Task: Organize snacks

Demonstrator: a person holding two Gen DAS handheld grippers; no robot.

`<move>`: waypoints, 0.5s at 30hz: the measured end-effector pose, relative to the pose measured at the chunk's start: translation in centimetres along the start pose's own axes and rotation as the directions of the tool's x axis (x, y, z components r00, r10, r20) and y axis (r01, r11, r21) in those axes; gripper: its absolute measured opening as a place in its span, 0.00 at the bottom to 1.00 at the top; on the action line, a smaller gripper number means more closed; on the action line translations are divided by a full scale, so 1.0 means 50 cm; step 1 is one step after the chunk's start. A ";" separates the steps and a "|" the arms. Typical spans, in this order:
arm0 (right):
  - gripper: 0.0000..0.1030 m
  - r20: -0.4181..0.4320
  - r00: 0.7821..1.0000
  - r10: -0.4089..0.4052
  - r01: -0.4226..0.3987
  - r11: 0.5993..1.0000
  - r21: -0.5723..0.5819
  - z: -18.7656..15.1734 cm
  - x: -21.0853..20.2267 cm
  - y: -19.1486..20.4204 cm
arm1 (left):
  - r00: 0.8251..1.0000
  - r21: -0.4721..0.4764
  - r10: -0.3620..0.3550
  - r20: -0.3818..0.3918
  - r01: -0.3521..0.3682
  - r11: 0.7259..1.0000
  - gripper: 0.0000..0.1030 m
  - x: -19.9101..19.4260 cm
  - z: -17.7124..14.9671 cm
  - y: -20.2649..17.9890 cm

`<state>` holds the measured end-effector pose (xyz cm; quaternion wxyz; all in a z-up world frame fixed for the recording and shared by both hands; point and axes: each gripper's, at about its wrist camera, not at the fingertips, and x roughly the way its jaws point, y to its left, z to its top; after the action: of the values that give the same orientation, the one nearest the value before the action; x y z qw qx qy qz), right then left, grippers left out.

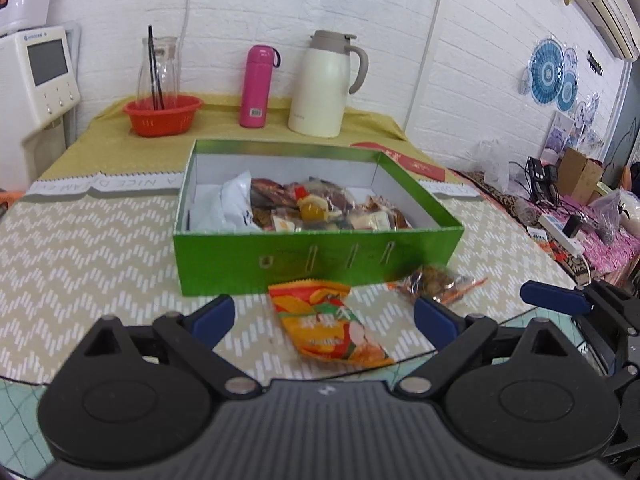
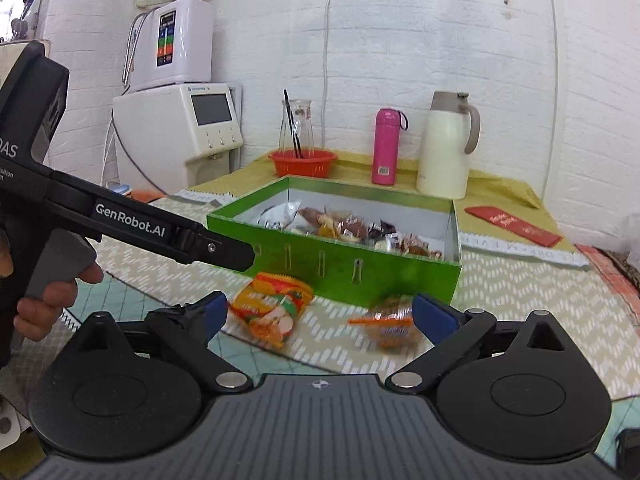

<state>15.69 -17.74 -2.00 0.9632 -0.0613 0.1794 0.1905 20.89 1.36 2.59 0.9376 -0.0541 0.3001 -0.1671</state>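
left claw (image 1: pixel 324 314) wide | right claw (image 2: pixel 316 312) wide | orange packet (image 1: pixel 330 324) lengthwise toward green box (image 1: pixel 316 260)

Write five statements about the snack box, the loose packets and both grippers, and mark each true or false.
1. The green box already holds several wrapped snacks. True.
2. The orange snack packet lies inside the box. False: it lies on the tablecloth in front of the box.
3. The left gripper is open, with the orange packet between its fingers but not clamped. True.
4. The right gripper is shut on the brown snack packet. False: its jaws stand wide apart and the packet lies loose on the cloth.
5. The pink bottle stands in the red basket. False: it stands on the cloth beside the basket; a glass carafe is in the basket.
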 end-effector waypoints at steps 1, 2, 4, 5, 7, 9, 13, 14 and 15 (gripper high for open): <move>1.00 -0.024 1.000 0.008 -0.008 1.000 0.013 -0.012 0.007 0.003 | 1.000 -0.002 -0.007 -0.018 0.007 1.000 0.92 0.006 -0.006 0.003; 1.00 -0.043 0.999 0.015 -0.014 1.000 0.026 -0.020 0.016 0.004 | 0.999 -0.008 -0.013 -0.035 0.013 1.000 0.92 0.011 -0.014 0.006; 1.00 -0.080 0.996 0.030 -0.026 0.998 0.060 -0.034 0.031 0.009 | 0.998 -0.030 -0.023 -0.055 0.021 0.999 0.92 0.021 -0.022 0.014; 1.00 -0.089 0.995 0.040 -0.033 0.997 0.070 -0.036 0.040 0.011 | 0.998 -0.041 -0.025 -0.062 0.023 0.999 0.92 0.025 -0.024 0.017; 1.00 -0.104 0.992 0.066 -0.058 0.995 0.082 -0.035 0.057 0.020 | 0.997 -0.054 -0.030 -0.076 0.026 0.998 0.92 0.034 -0.023 0.021; 1.00 -0.117 0.989 0.091 -0.083 0.994 0.070 -0.033 0.073 0.034 | 0.996 -0.059 -0.028 -0.084 0.024 0.998 0.92 0.044 -0.017 0.022; 1.00 -0.138 0.985 0.106 -0.101 0.994 0.044 -0.025 0.106 0.057 | 0.995 -0.059 -0.026 -0.096 0.020 0.998 0.92 0.064 -0.010 0.023; 1.00 -0.143 0.984 0.108 -0.103 0.994 0.042 -0.023 0.114 0.060 | 0.994 -0.057 -0.026 -0.102 0.020 0.998 0.92 0.070 -0.009 0.024; 1.00 -0.149 0.983 0.107 -0.103 0.994 0.038 -0.022 0.122 0.063 | 0.994 -0.054 -0.025 -0.106 0.020 0.998 0.92 0.074 -0.009 0.024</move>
<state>19.39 -12.96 -5.40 0.9363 -0.0514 0.2575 0.2331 23.80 1.21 -0.02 0.9166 -0.0732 0.3533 -0.1724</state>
